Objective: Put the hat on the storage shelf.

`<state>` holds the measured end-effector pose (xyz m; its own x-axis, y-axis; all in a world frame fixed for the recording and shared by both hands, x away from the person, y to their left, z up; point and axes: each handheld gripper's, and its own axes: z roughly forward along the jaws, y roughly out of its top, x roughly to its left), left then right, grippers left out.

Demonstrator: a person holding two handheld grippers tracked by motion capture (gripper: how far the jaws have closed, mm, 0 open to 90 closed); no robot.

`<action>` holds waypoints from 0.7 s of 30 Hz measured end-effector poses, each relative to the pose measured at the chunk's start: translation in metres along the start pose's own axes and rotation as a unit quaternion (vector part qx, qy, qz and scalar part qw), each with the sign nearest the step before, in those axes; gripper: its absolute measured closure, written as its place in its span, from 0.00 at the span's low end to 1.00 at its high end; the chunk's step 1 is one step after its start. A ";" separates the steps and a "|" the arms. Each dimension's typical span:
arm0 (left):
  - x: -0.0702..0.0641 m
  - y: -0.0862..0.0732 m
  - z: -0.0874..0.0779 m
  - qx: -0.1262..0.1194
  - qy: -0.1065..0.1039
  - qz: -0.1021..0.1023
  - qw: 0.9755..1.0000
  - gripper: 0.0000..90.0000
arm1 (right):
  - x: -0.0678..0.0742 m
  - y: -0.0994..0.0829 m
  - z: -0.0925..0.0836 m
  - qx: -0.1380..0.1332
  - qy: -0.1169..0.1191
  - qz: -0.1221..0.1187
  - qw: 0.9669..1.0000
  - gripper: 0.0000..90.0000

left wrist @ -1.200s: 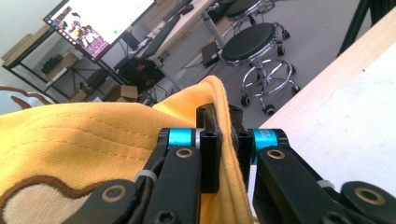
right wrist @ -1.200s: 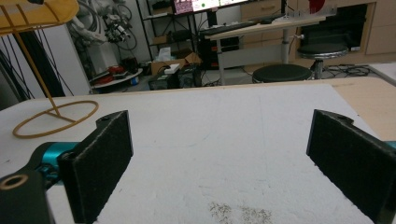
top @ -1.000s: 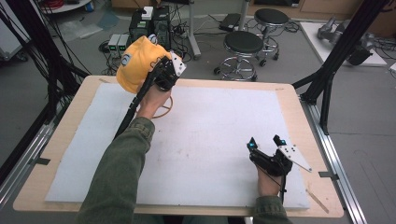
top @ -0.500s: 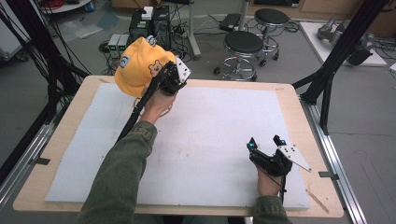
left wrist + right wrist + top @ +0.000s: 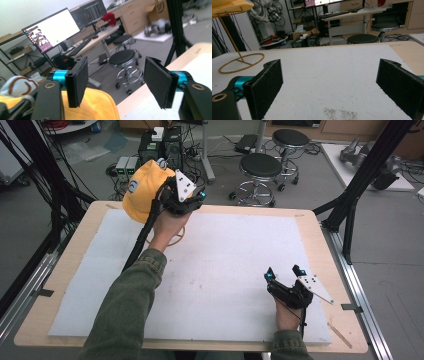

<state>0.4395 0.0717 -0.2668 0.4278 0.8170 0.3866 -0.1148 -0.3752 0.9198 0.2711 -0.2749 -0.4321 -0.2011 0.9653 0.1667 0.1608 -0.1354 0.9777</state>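
1. The left gripper is now higher and a little further right than a second ago; it is lifted off the yellow cap, its jaws open and holding nothing
2. The wooden stand's ring base, hidden by the hand half a second ago, shows again beside the wrist

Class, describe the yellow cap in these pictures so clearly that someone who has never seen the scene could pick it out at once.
Start at the wooden table covered by a white mat, and go to its far left corner. There the yellow cap sits atop a thin wooden stand with a ring base, right beside the left gripper. It is the sole bright yellow item, with a round blue-and-white badge on its side.
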 end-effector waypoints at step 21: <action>0.045 0.005 -0.084 -0.142 0.013 -0.117 0.983 0.32 | 0.001 0.001 -0.002 -0.002 -0.002 -0.001 1.000 0.06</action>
<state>0.3824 0.1432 -0.2390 0.4495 0.8786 0.1612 -0.2630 -0.0423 0.9639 0.2689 -0.2743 -0.4312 -0.1981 0.9662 0.1648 0.1569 -0.1347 0.9784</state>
